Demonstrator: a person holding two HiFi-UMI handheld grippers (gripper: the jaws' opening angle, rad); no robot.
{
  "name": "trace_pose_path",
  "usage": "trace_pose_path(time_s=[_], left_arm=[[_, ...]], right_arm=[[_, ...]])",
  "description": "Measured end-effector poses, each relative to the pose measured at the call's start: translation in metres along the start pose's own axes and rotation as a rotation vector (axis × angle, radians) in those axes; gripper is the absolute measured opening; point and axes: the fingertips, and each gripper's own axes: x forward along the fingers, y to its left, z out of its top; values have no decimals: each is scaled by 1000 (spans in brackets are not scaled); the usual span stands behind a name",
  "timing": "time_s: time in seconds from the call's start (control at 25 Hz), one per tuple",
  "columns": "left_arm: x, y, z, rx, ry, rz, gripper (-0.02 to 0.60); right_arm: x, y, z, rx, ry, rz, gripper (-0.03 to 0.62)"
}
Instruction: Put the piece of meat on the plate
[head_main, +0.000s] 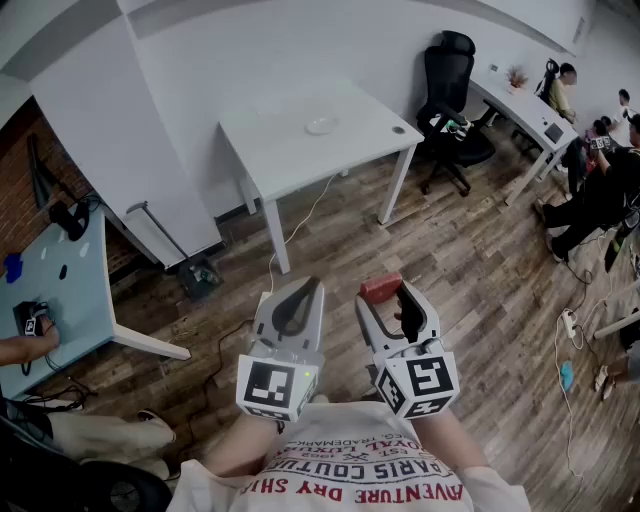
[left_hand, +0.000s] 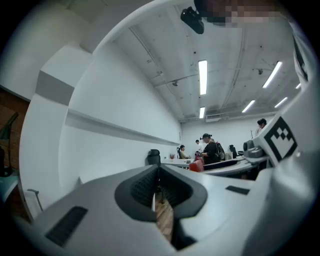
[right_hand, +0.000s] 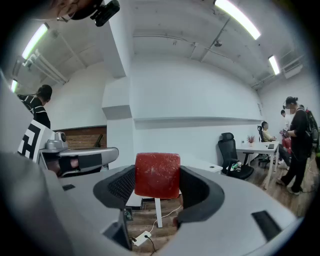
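Note:
A red block of meat (right_hand: 157, 174) sits clamped between the jaws of my right gripper (right_hand: 159, 186), held level in the air; in the head view the meat (head_main: 381, 288) shows at the tip of that right gripper (head_main: 392, 298). My left gripper (head_main: 297, 296) is held beside it at the same height, jaws together with nothing between them; in its own view the left gripper (left_hand: 159, 186) shows only a thin slit. A small white plate (head_main: 322, 125) lies on the white table (head_main: 290, 150) far ahead of both grippers.
Wooden floor stretches between me and the white table. A black office chair (head_main: 452, 95) stands right of that table, with a long desk (head_main: 520, 110) and seated people beyond. A pale blue table (head_main: 60, 290) is at left. Cables trail on the floor.

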Motion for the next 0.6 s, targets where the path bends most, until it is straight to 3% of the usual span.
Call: trace_pose_path(time_s=[0.6], left_arm=[[8, 13, -15, -56, 12, -24, 12]], right_arm=[[5, -8, -10, 50, 7, -51, 279]])
